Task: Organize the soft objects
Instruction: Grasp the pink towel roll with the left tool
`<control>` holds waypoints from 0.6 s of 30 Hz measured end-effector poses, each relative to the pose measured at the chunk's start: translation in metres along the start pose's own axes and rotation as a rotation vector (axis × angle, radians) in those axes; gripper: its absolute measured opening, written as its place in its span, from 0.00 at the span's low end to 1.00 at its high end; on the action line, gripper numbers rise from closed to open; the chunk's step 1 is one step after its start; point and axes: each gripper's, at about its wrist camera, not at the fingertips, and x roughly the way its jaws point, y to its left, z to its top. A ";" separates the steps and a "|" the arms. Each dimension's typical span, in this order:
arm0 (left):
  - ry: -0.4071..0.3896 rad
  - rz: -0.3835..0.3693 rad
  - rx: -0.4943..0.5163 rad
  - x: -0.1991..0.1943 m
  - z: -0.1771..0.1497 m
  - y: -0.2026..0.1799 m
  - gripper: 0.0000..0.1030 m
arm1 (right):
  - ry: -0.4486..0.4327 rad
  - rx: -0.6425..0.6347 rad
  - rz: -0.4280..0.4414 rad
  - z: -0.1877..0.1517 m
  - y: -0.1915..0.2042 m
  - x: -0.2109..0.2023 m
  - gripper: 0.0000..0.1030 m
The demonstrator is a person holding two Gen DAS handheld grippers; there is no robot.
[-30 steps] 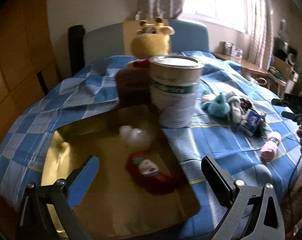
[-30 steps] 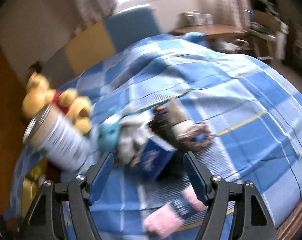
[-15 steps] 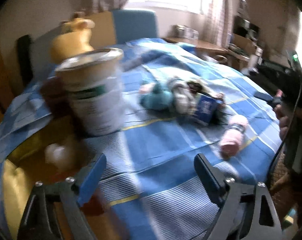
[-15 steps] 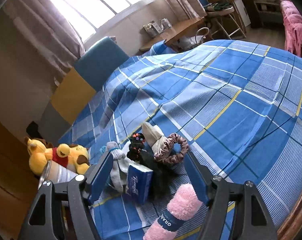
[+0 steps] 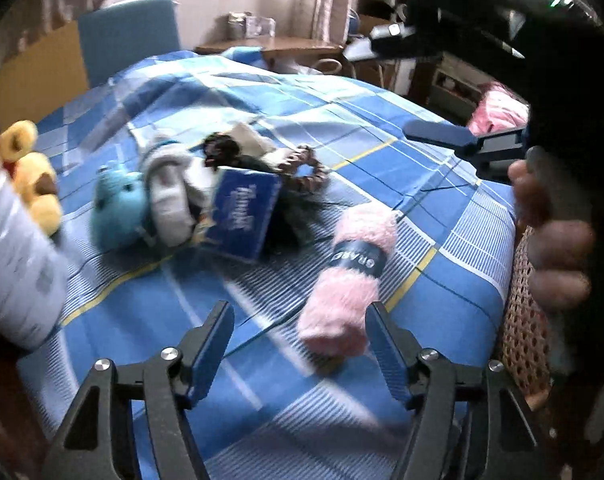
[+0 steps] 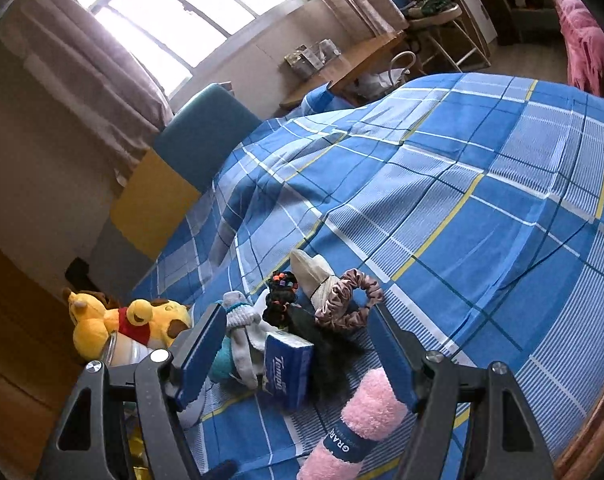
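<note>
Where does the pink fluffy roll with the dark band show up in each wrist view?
Left wrist: pink roll lies lower centre-right, its near end just inside the right finger of the left tongs.
Right wrist: pink roll sits at bottom centre, beside the right finger of the right tongs.
Shared landmark: the blue tissue pack.

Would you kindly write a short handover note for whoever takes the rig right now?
Left gripper: empty, jaws have just been closing, nearing the pink fluffy roll.
Right gripper: open, empty, above the pile.
On the blue checked bedspread: blue plush, grey socks, tissue pack, scrunchie, yellow plush beside a tin.
Done: cannot tell from these views.
Left: all of the above.
</note>
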 end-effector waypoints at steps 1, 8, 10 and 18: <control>0.011 -0.010 0.006 0.007 0.004 -0.003 0.66 | 0.001 0.005 0.004 0.000 -0.001 0.000 0.72; 0.055 -0.056 0.002 0.041 0.014 -0.014 0.59 | 0.016 0.036 0.020 0.001 -0.005 0.003 0.72; 0.075 -0.065 -0.012 0.052 0.014 -0.015 0.59 | 0.022 0.046 0.024 0.002 -0.007 0.004 0.72; 0.051 -0.064 -0.148 0.034 -0.007 0.011 0.32 | 0.045 0.023 0.007 0.000 -0.003 0.009 0.72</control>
